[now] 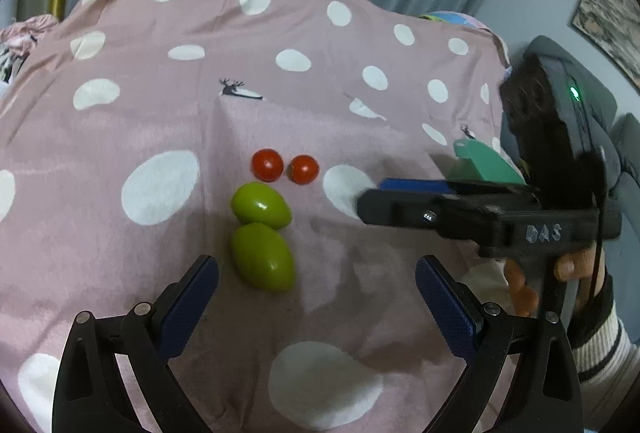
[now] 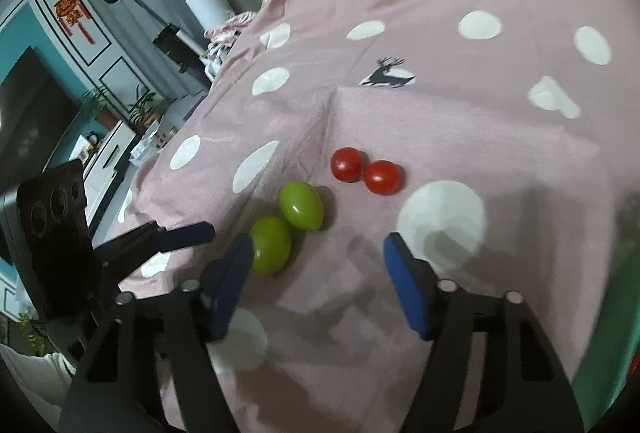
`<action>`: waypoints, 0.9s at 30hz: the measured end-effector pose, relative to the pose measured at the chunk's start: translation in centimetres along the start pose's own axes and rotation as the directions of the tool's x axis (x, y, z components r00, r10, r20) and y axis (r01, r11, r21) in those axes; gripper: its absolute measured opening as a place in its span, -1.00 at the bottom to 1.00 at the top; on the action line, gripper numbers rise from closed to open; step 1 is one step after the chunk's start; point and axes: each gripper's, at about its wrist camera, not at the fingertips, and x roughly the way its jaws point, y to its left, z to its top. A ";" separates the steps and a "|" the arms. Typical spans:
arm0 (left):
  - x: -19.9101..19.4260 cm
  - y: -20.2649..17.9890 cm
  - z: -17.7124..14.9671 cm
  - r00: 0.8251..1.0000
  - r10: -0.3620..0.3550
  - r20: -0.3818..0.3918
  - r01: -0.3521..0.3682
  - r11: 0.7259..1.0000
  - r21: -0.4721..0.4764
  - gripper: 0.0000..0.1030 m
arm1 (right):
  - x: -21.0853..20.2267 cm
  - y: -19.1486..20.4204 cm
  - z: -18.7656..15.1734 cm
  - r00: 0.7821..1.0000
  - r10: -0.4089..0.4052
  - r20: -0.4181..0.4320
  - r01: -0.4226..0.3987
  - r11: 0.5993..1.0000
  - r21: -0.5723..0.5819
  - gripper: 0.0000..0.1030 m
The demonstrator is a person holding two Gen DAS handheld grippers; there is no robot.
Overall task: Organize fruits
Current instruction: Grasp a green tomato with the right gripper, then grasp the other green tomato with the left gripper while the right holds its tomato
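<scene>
Two green oval fruits point(image 1: 262, 207) point(image 1: 262, 257) lie touching on the pink polka-dot cloth point(image 1: 160, 113). Just beyond them sit two red cherry tomatoes point(image 1: 267, 165) point(image 1: 304, 169), side by side. My left gripper point(image 1: 316, 273) is open, with the near green fruit just ahead of its left finger. My right gripper point(image 2: 316, 245) is also open over bare cloth and holds nothing. Its left finger sits right beside the near green fruit point(image 2: 270, 245). The other green fruit point(image 2: 301, 205) and the tomatoes point(image 2: 347, 164) point(image 2: 383, 177) lie further ahead. In the left wrist view the right gripper point(image 1: 370, 195) reaches in from the right.
A green tray-like thing point(image 1: 484, 163) lies at the right behind the right gripper, and small orange things point(image 1: 520, 285) show under the hand holding it. The cloth drops off at the left toward a room with a cabinet point(image 2: 80, 45) and a dark screen point(image 2: 28, 121).
</scene>
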 end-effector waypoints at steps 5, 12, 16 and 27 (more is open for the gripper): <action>0.5 0.0 -0.1 1.000 -0.018 -0.019 0.018 1.000 0.000 0.71 | 3.2 0.8 1.4 0.995 0.013 -0.098 -0.019 0.998 -0.059 -0.08; 1.4 0.6 -0.1 0.999 0.005 -0.045 -0.006 1.000 -0.019 0.66 | 6.4 1.6 2.9 0.987 -0.013 -0.163 -0.003 0.995 -0.103 -0.18; 1.7 0.5 0.0 0.998 0.033 -0.048 -0.034 0.999 -0.006 0.66 | 7.2 1.6 3.3 0.983 -0.014 -0.181 -0.006 0.994 -0.110 -0.25; 3.2 -0.2 0.9 0.980 0.172 -0.095 -0.166 0.984 0.065 0.43 | 9.0 2.1 3.6 0.974 -0.067 -0.216 0.038 0.990 -0.133 -0.33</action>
